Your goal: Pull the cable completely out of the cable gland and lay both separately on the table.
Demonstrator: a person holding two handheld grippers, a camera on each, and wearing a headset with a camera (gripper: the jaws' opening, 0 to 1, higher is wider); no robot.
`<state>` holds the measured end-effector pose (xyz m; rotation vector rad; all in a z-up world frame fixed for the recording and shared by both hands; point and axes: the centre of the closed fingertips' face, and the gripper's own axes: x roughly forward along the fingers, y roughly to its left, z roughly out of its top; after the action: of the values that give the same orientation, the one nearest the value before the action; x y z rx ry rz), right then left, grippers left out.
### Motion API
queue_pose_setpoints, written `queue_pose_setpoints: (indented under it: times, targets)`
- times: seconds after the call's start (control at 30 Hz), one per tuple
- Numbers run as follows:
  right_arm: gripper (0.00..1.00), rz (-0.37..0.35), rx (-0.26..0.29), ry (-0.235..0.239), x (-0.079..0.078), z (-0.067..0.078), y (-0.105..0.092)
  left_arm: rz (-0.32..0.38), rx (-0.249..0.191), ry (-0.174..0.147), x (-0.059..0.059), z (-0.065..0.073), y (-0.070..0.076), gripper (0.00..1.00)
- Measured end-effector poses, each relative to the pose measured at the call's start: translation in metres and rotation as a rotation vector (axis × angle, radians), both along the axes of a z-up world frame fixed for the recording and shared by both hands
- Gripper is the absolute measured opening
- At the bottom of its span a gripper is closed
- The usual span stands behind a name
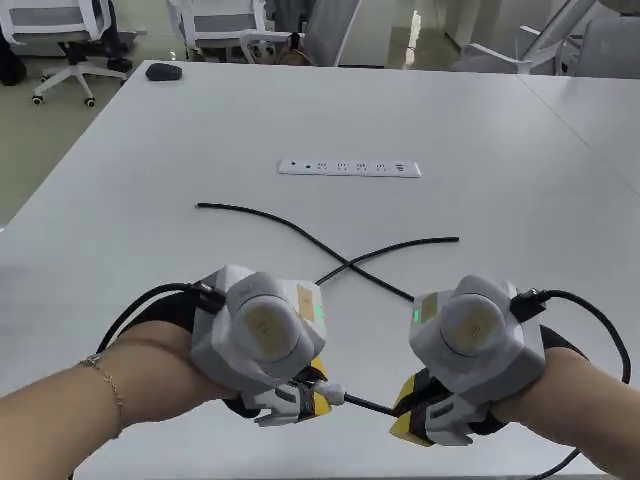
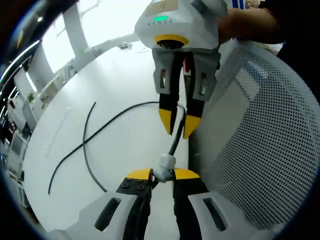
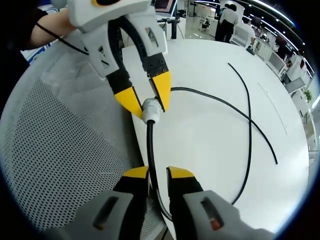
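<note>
A: At the near edge of the white table (image 1: pixel 520 130), what does the left gripper (image 1: pixel 318 392) hold?
B: Its jaws are clamped on the white cable gland (image 2: pixel 165 164).
A: And the right gripper (image 3: pixel 157 174)?
B: Its jaws are pinched on the black cable (image 3: pixel 150 145) just beside the gland; the two grippers face each other, tips close.
A: Where does the cable lie?
B: It passes through the gland; its two lengths run over the table and cross in an X, short of the power strip (image 1: pixel 350 168)
</note>
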<state>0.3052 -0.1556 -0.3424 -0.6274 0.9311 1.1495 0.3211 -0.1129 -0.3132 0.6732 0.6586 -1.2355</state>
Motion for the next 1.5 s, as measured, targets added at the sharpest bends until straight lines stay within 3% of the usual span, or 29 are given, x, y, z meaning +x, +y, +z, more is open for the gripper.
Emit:
queue_pose_setpoints:
  times: [0.13, 0.27, 0.33, 0.4, 0.47, 0.5, 0.6, 0.63, 0.7, 0.9, 1.07, 1.13, 1.27, 1.5]
  targets:
    - [0.17, 0.011, 0.006, -0.047, -0.008, 0.008, 0.01, 0.058, 0.016, 0.001, -0.01, -0.002, 0.009, 0.16]
    - [0.21, 0.098, 0.018, -0.117, -0.016, 0.016, 0.023, 0.105, 0.034, -0.017, -0.019, -0.004, 0.013, 0.16]
    - [0.22, 0.106, 0.05, -0.153, -0.017, 0.017, 0.03, 0.107, 0.045, -0.044, -0.022, -0.004, 0.012, 0.16]
    - [0.2, 0.139, 0.073, -0.141, -0.023, 0.017, 0.038, 0.119, 0.059, -0.061, -0.023, -0.005, 0.014, 0.16]
    - [0.2, 0.164, 0.075, -0.191, -0.018, 0.02, 0.043, 0.134, 0.039, -0.08, -0.019, -0.006, 0.013, 0.16]
    - [0.18, 0.167, 0.074, -0.2, -0.016, 0.02, 0.043, 0.13, 0.028, -0.108, -0.016, -0.005, 0.011, 0.17]
    - [0.04, 0.193, 0.056, -0.231, -0.014, 0.018, 0.042, 0.092, 0.044, -0.156, -0.013, -0.006, 0.009, 0.17]
    - [0.04, 0.183, 0.054, -0.23, -0.013, 0.018, 0.041, 0.085, 0.05, -0.155, -0.015, -0.007, 0.008, 0.17]
    - [0.03, 0.174, 0.048, -0.215, -0.013, 0.015, 0.039, 0.06, 0.075, -0.182, -0.015, -0.01, 0.008, 0.17]
    - [0.03, 0.177, -0.005, -0.205, -0.009, 0.003, 0.031, 0.038, 0.119, -0.199, -0.009, -0.021, 0.012, 0.17]
    - [0.03, 0.127, -0.036, -0.184, -0.005, -0.001, 0.02, 0.064, 0.126, -0.189, -0.004, -0.025, 0.018, 0.17]
    - [0.04, 0.108, -0.039, -0.183, -0.003, 0.0, 0.018, 0.075, 0.115, -0.178, -0.005, -0.024, 0.016, 0.17]
    - [0.04, 0.088, -0.061, -0.175, -0.004, -0.003, 0.011, 0.067, 0.133, -0.174, -0.01, -0.025, 0.016, 0.16]
    - [0.05, 0.043, -0.093, -0.172, -0.001, -0.004, 0.002, 0.073, 0.138, -0.165, -0.01, -0.026, 0.019, 0.16]
